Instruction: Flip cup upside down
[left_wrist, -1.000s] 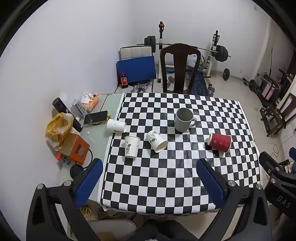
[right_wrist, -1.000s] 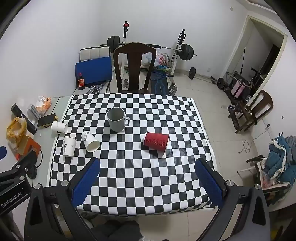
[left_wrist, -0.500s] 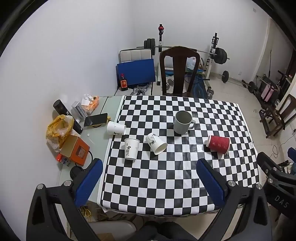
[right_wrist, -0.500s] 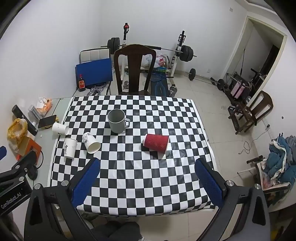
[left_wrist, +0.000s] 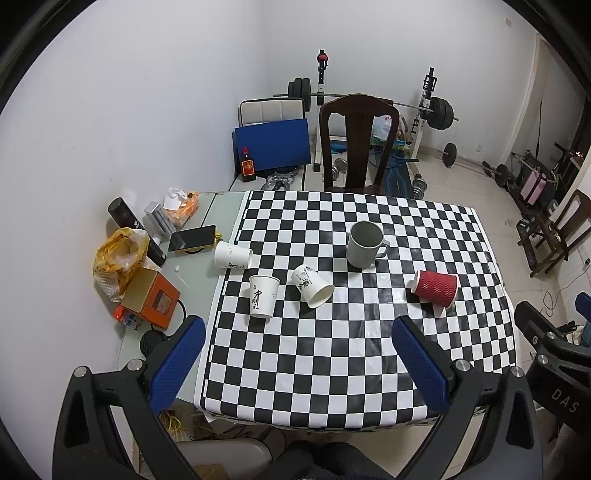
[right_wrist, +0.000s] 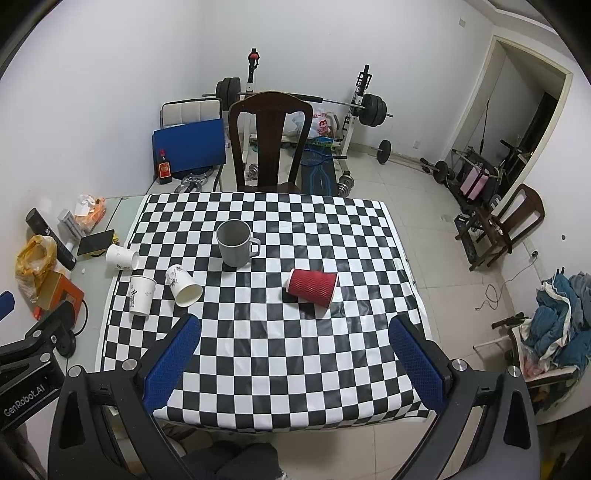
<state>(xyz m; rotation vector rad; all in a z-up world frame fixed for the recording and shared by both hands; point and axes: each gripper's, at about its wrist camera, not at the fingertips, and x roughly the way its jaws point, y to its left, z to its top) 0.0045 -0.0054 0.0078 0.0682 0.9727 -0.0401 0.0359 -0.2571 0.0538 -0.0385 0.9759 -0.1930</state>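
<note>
Left wrist view: the left tool (left_wrist: 297, 334) is spread wide, holding nothing, above the checkered bench (left_wrist: 332, 354). Ahead of it a white paper cup with black writing (left_wrist: 263, 296) stands upright (two more lie tipped).

Right wrist view: the right tool (right_wrist: 293, 330) is wide apart too. The red ridged paper cup (right_wrist: 313, 287) lies sideways just ahead; the grey mug (right_wrist: 235, 242) stands farther, left.

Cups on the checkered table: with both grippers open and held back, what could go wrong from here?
1. The red ribbed paper cup lies on its side near the checkered table's right edge; a nudge could roll it off.
2. Three white paper cups sit close together; reaching for one may knock a neighbour.
3. The upright grey mug has a protruding handle, awkward to grip.
</note>
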